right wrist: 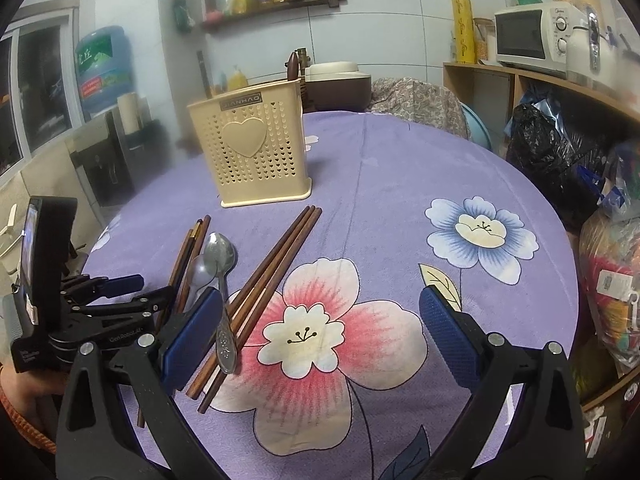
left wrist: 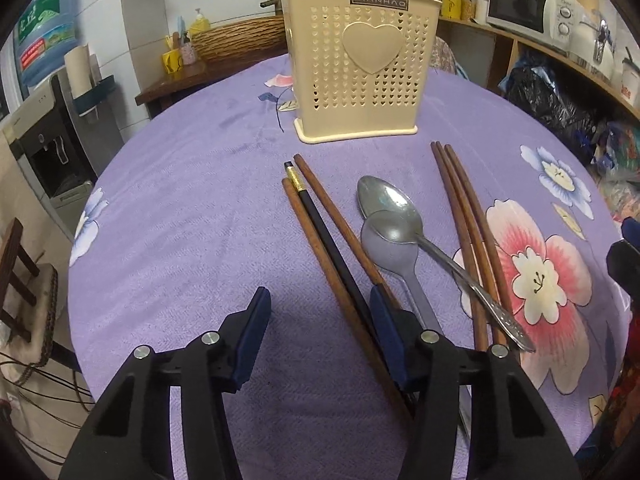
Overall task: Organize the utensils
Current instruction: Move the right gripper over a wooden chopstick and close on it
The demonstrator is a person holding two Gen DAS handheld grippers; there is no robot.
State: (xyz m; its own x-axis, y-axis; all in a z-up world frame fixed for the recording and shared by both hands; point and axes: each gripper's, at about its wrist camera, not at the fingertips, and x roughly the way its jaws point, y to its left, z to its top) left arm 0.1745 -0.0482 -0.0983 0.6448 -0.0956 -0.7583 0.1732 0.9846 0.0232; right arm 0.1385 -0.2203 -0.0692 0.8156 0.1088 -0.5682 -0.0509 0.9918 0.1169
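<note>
**Utensils on the round table, holder empty-fronted**

- Cream perforated holder point(left wrist: 354, 76): upright near the far edge of the purple flowered tablecloth point(left wrist: 180, 208).
- Two brown chopsticks with one black chopstick point(left wrist: 320, 240): laid together toward the near edge.
- Two spoons point(left wrist: 394, 220): bowls overlapping, just right of those.
- Three brown chopsticks point(left wrist: 464, 216): right again, handle of the steel spoon lying across them.
- Left gripper point(left wrist: 318, 308): jaws half apart, nothing clamped; its right finger lies over the black chopstick.
- Right gripper point(right wrist: 320, 312): jaws wide, empty, over the pink flower.
</note>
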